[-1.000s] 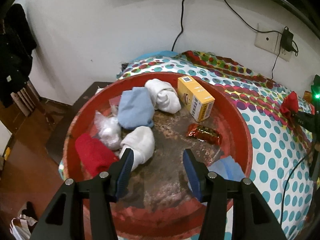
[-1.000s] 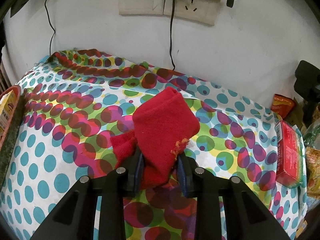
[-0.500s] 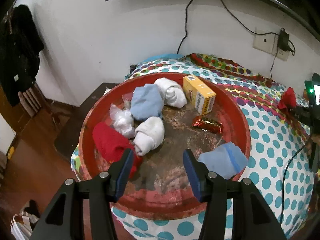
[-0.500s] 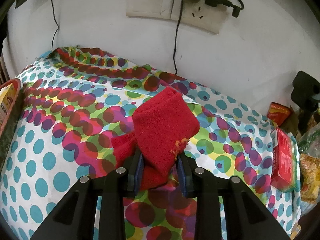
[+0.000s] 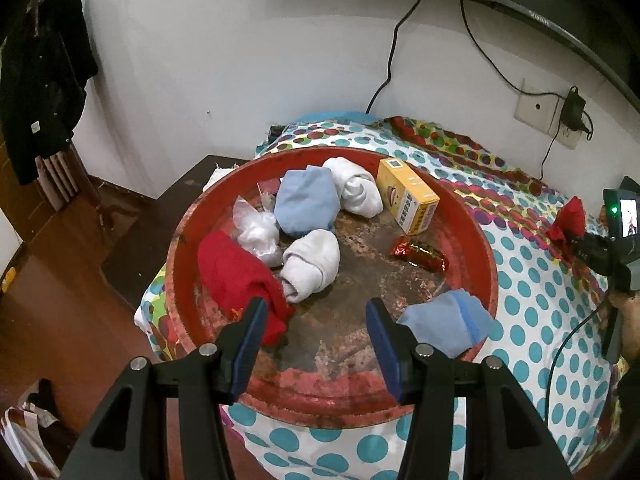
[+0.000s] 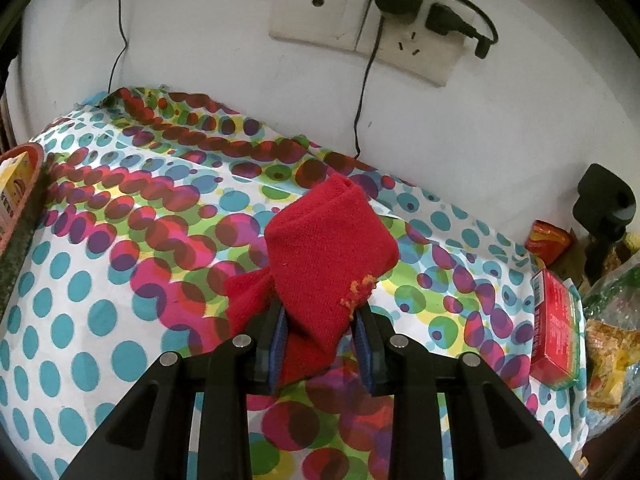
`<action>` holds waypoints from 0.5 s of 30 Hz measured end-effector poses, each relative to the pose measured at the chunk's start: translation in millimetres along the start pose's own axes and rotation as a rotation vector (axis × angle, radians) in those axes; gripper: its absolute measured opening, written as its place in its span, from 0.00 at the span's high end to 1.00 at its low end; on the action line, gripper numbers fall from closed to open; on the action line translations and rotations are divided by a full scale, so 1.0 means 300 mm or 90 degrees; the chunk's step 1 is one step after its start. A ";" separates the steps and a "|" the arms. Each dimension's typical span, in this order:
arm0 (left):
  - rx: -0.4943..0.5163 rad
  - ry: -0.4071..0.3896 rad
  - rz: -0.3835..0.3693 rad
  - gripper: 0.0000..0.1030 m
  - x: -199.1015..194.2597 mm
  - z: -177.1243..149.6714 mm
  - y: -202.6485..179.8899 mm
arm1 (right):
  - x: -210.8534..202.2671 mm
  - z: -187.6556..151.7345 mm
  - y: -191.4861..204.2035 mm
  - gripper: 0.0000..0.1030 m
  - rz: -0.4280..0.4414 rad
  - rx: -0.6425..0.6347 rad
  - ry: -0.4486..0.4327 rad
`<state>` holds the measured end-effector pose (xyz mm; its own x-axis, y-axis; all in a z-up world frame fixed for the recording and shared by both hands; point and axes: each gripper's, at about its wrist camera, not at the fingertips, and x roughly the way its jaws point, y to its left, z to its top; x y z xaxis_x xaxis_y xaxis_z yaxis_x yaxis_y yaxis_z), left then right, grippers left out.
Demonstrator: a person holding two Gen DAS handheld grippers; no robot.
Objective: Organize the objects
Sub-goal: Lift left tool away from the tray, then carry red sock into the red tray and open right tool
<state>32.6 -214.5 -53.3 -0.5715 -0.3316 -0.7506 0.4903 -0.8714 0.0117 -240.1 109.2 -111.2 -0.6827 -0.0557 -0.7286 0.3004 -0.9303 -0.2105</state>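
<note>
Two grippers work over a dotted cloth (image 6: 80, 280), and the biggest thing on it is the red tray (image 5: 476, 240) at its left end, already crowded. Inside lie a yellow box (image 5: 408, 196), a blue sock bundle (image 5: 306, 204), two white bundles (image 5: 312, 264), a red sock (image 5: 232, 276), a second blue sock (image 5: 444, 320) draped at the near right rim, a clear bag (image 5: 256, 232) and a foil snack (image 5: 420, 256). The left gripper (image 5: 316, 324) hangs above the tray's near edge with its jaws wide and nothing between them. The right gripper (image 6: 320, 336) is clamped narrow on another red sock (image 6: 324, 252), held above the cloth well to the right of the tray. The step in hand looks like bringing that sock to its match. To do it well, carry it high enough to clear the rim, aim for the bare patch beside the red sock in the tray, and let go only once it is low, so it does not bounce out. Keep the left gripper back so the two do not collide, and avoid knocking the blue sock off the rim.
</note>
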 end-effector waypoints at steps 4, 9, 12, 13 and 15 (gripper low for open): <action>-0.008 -0.010 0.000 0.49 -0.007 -0.003 0.008 | -0.064 0.026 0.040 0.73 0.024 -0.008 -0.017; -0.016 -0.009 -0.025 0.49 -0.011 -0.014 0.009 | -0.137 0.051 0.125 0.73 0.057 -0.034 -0.035; -0.012 -0.014 -0.023 0.49 -0.020 -0.021 0.002 | -0.169 0.060 0.171 0.73 0.091 -0.025 -0.037; -0.011 -0.016 -0.021 0.49 -0.023 -0.023 0.000 | -0.179 0.064 0.190 0.73 0.105 -0.024 -0.035; -0.012 -0.021 -0.018 0.49 -0.029 -0.026 0.001 | -0.204 0.069 0.232 0.73 0.119 -0.033 -0.040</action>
<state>42.8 -208.9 -52.1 -0.6066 -0.3195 -0.7280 0.4861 -0.8736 -0.0216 -191.3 40.3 -67.6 -0.6512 -0.2498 -0.7166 0.4590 -0.8816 -0.1097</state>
